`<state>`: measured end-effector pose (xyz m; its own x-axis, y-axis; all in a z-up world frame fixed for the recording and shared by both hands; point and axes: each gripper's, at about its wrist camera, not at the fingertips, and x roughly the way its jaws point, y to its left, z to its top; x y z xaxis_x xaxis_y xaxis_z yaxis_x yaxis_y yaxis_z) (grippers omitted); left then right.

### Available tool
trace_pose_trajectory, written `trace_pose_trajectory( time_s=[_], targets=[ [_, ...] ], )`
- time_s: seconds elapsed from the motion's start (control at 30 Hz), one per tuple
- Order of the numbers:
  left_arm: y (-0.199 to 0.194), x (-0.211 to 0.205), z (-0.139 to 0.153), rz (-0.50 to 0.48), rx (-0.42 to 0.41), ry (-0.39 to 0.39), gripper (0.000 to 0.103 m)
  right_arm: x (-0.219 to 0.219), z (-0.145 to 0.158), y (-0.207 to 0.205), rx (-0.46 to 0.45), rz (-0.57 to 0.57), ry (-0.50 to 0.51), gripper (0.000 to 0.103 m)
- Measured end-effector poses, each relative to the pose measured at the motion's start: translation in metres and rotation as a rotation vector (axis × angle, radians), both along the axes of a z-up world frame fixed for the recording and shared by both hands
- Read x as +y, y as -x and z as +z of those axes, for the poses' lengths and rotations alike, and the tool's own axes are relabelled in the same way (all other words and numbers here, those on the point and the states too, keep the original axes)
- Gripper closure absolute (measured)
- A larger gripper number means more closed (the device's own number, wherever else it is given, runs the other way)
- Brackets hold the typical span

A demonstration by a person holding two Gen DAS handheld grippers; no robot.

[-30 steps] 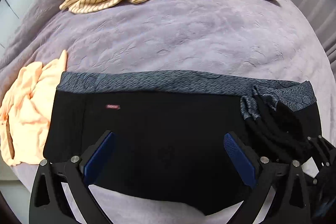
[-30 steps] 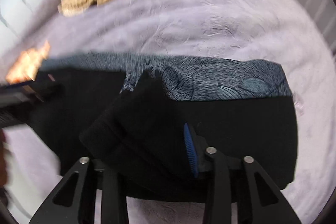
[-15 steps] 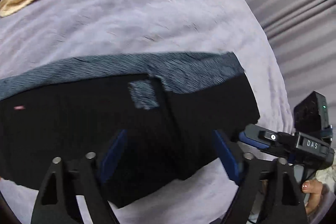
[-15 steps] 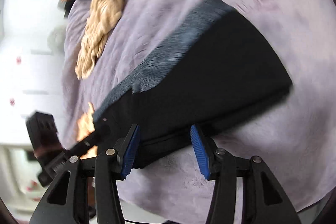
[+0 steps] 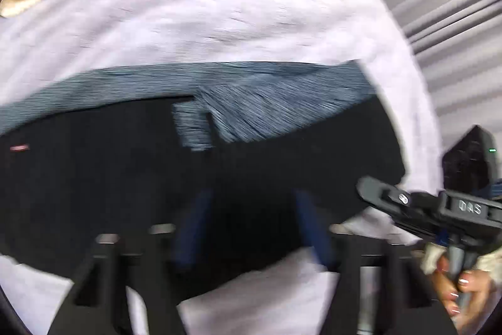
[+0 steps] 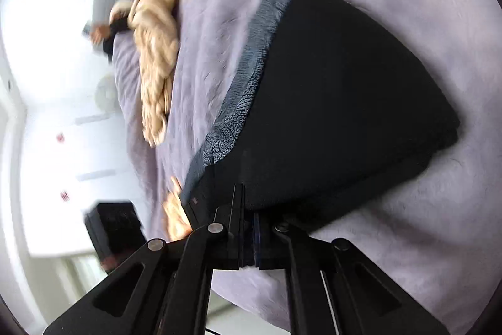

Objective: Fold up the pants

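Pants [image 5: 282, 171], black and part-folded, lie mid-frame on the lilac bed [image 5: 219, 21]; soft and limp, best pinched at hem edges. Right gripper [image 6: 249, 236] fingers have just closed, seemingly nipping the near edge; left gripper [image 5: 251, 228] fingers gape above the cloth

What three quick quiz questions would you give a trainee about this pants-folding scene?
1. True or false: the left hand-held gripper is clamped shut.
2. The pants lie on: A) a lilac bedspread; B) a wooden table; C) a tiled floor.
3. Fill in: the waistband is patterned blue-grey; the rest of the pants is ___.
Key: 1 false, its jaws stand apart; 2 A; 3 black.
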<state>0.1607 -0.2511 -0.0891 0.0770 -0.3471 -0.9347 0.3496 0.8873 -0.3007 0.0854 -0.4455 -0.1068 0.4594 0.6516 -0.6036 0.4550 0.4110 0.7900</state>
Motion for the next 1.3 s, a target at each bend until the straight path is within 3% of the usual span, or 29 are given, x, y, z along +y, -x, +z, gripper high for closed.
trace_pose_trajectory(
  time_s=[0.07, 0.13, 0.2, 0.3, 0.4, 0.57, 0.83, 0.93, 0.97, 1.0, 1.07, 1.2, 1.3],
  targets=[
    [0.007, 0.015, -0.004, 0.036, -0.022, -0.032, 0.018, 0.013, -0.008, 0.005, 0.056, 0.052, 0.045, 0.099],
    [0.010, 0.030, -0.009, 0.073, 0.008, -0.056, 0.018, 0.018, -0.021, 0.008, 0.092, 0.052, 0.071, 0.097],
    [0.014, 0.044, -0.007, 0.110, -0.003, -0.060, 0.018, 0.013, -0.023, 0.016, 0.053, -0.038, -0.034, 0.091],
    [0.019, 0.063, -0.005, 0.135, -0.013, -0.072, 0.018, 0.026, -0.016, 0.030, 0.014, -0.014, -0.113, 0.035],
    [0.023, 0.080, -0.007, 0.144, 0.005, -0.090, 0.018, 0.053, -0.021, 0.033, 0.009, 0.002, -0.200, 0.035],
    [0.029, 0.091, -0.003, 0.137, -0.016, -0.090, 0.018, 0.081, -0.042, 0.017, 0.008, -0.034, -0.282, 0.044],
    [0.036, 0.102, -0.004, 0.136, -0.002, -0.080, 0.018, 0.081, -0.051, 0.021, 0.079, -0.094, -0.286, 0.045],
    [0.038, 0.107, -0.006, 0.130, 0.011, -0.091, 0.018, 0.079, -0.049, 0.021, 0.086, -0.117, -0.245, 0.045],
    [0.038, 0.107, -0.007, 0.133, 0.013, -0.097, 0.018, 0.078, -0.053, 0.021, 0.100, -0.150, -0.251, 0.051],
    [0.037, 0.110, -0.005, 0.139, 0.011, -0.098, 0.018, 0.077, -0.057, 0.022, 0.116, -0.187, -0.263, 0.086],
    [0.036, 0.117, 0.002, 0.151, -0.004, -0.093, 0.018, 0.074, -0.060, 0.025, 0.121, -0.234, -0.293, 0.089],
    [0.026, 0.125, 0.005, 0.163, -0.019, -0.103, 0.018, 0.090, -0.038, 0.019, 0.014, -0.205, -0.304, 0.089],
    [0.015, 0.120, 0.006, 0.161, -0.027, -0.128, 0.018, 0.107, -0.064, 0.015, 0.095, -0.173, -0.254, 0.089]
  ],
)
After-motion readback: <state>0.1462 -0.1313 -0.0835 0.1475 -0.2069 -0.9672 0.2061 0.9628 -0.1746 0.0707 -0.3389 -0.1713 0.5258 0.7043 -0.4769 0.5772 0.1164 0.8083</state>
